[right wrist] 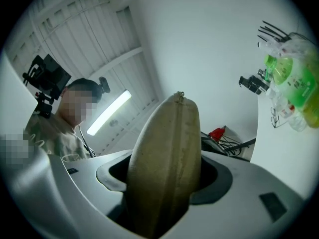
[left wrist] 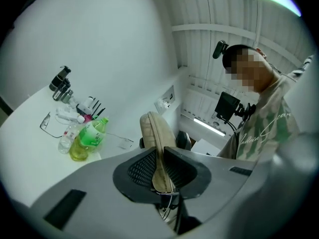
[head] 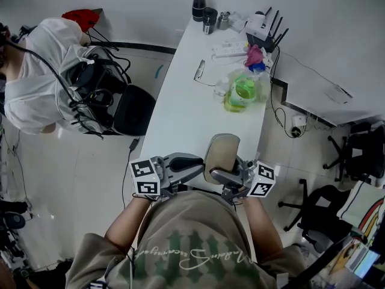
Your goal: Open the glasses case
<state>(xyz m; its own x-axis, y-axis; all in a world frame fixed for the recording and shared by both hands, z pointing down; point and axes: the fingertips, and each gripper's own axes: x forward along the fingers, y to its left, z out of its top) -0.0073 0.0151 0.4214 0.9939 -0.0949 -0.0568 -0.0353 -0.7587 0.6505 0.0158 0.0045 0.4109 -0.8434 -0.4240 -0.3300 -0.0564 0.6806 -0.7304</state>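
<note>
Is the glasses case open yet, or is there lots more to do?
Not yet. Done: the glasses case is held up above the white table. In hand: the right gripper clamps its fat body, and the left gripper pinches its thin edge. Left: the seam along the case looks closed all the way, so the actual opening is not yet done.

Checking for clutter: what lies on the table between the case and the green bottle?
Nothing. In the head view, the stretch of table between the case and the bottle is bare.
</note>
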